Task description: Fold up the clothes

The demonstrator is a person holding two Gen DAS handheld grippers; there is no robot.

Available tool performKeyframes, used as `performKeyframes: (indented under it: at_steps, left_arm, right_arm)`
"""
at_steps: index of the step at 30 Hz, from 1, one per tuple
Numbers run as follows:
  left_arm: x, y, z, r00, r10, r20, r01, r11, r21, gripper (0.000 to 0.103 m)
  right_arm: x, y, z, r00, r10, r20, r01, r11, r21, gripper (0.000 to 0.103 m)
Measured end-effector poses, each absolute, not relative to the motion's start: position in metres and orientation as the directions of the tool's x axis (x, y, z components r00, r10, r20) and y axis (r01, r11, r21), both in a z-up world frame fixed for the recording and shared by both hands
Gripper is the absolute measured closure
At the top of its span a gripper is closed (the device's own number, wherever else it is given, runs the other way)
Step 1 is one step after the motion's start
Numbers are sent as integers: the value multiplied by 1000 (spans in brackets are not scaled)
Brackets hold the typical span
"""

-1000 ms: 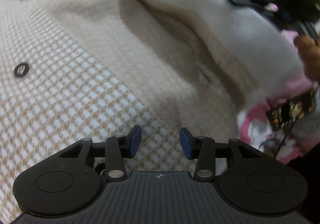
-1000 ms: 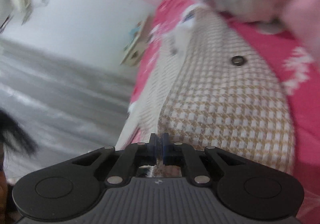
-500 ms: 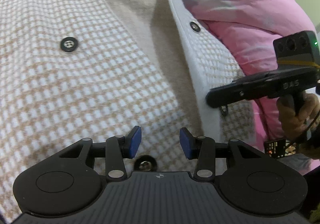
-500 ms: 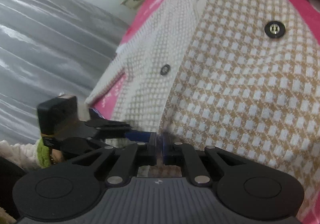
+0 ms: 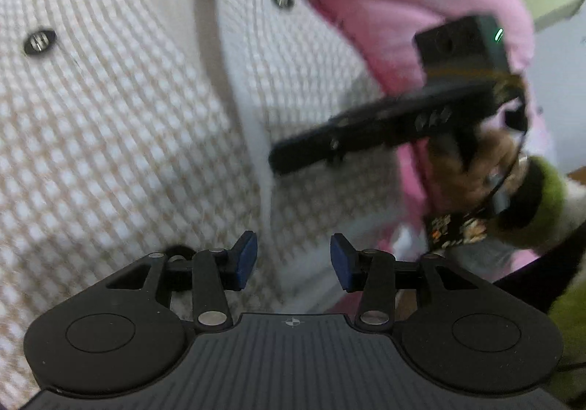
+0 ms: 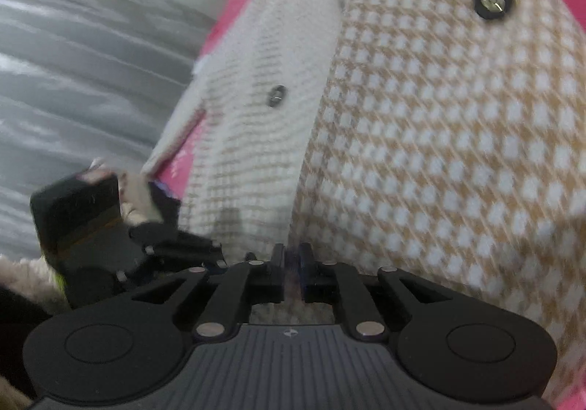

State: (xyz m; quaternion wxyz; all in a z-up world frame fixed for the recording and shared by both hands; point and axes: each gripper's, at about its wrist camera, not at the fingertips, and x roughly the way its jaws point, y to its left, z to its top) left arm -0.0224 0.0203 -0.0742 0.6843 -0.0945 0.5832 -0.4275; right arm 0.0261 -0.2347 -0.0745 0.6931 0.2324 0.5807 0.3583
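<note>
Beige-and-white checked knit cardigan with dark round buttons (image 5: 110, 124) lies spread on the pink floral bedcover (image 6: 190, 150), one front panel laid over to the placket; sleeves and the crosswise folds look still undone. Left gripper (image 5: 293, 259) hovers over the hem at 6 o'clock, jaws part-open, nothing between them. Right gripper (image 6: 292, 263) at 6 o'clock in its own view: jaws narrow and opening, cloth edge between the pads, grip apparently releasing. Bed edge and grey curtain (image 6: 73, 80) at 9 o'clock; crumpled pink quilt (image 5: 384, 7) crowds 1 o'clock.
</note>
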Motion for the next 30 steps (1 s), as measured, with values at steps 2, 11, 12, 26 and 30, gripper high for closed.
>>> performKeyframes:
  at_steps: [2,11,12,26,30]
  left_arm:
    - [-24,12,-80,-53,-676,-735,479,629,-612,59]
    - [-13,4,-91,-37,-699,-714,367,655,-661,60]
    - [-12,7,-92,-36,-700,-713,357,657,-664,60]
    - [-24,9,-65,36,-681,-732,325,700,-636,101]
    - [-32,16,-47,5,-668,-744,381,689,-617,102]
  right_arm:
    - [14,-249,-59,139,770,-623,-256,636,729,73]
    - [-91,-258,-9,263,502,-824,-630,736,248,47]
    - [-101,-253,-12,258,474,-842,-666,718,200,47]
    - [-128,-251,-1,291,383,-877,-787,617,8,98]
    - [-136,-256,9,207,406,-890,-851,524,41,99]
